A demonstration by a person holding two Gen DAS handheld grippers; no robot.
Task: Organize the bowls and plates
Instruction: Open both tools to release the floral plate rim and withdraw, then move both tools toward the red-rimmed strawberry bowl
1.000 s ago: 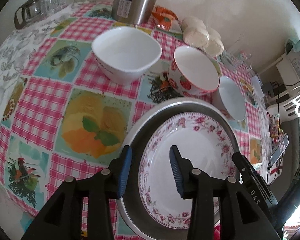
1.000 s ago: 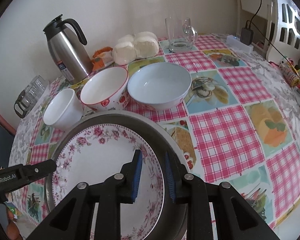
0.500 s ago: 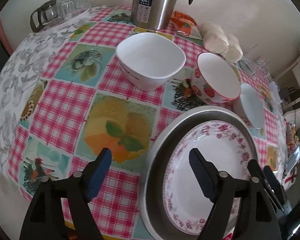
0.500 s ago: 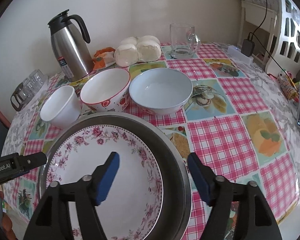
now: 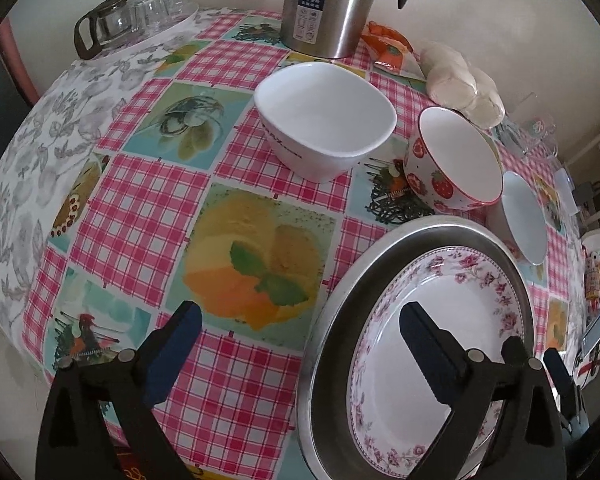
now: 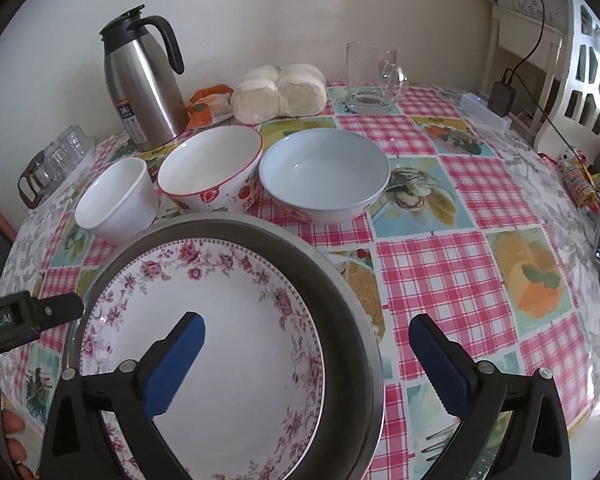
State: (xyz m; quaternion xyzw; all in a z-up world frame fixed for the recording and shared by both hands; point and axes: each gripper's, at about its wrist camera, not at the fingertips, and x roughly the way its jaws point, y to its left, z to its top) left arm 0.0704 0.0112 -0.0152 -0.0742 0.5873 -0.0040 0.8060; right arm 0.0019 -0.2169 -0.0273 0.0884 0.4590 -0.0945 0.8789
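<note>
Steel tray: round metal tray (image 6: 352, 300) sits at the near edge of the table (image 6: 440, 276), checked oilcloth under it.
Floral plate: pink-flowered plate (image 6: 204, 320) lies flat inside the tray, its rim well within the tray wall.
Bowls: three stand in a row just behind the tray, apart from it: white square bowl (image 5: 324, 136), strawberry bowl (image 5: 456, 160), pale blue bowl (image 6: 324, 172). Strawberry and blue nearly touch.
Left gripper: left gripper (image 5: 300, 340) has jaws that have just been opening and now stand spread wide, nothing pinched. They straddle the tray's left rim; one finger is over the cloth, the other over the plate.
Right gripper: right gripper (image 6: 304, 344) likewise has just been opening, jaws spread, empty. One finger hangs over the plate centre, the other over bare cloth, and the tray's right rim lies between them.
Step in hand (judgement): plate looks released into the tray; bowls are next, probably to be nested or set on the plate.
How to do it well: lift clear before travelling so no finger clips a rim. Take a bowl by its wall, one pad inside, one outside. Begin with the widest, the blue, so the smaller ones can nest.
Risk: glazed walls may slip; the flask (image 6: 144, 88) stands close behind the white bowl.
</note>
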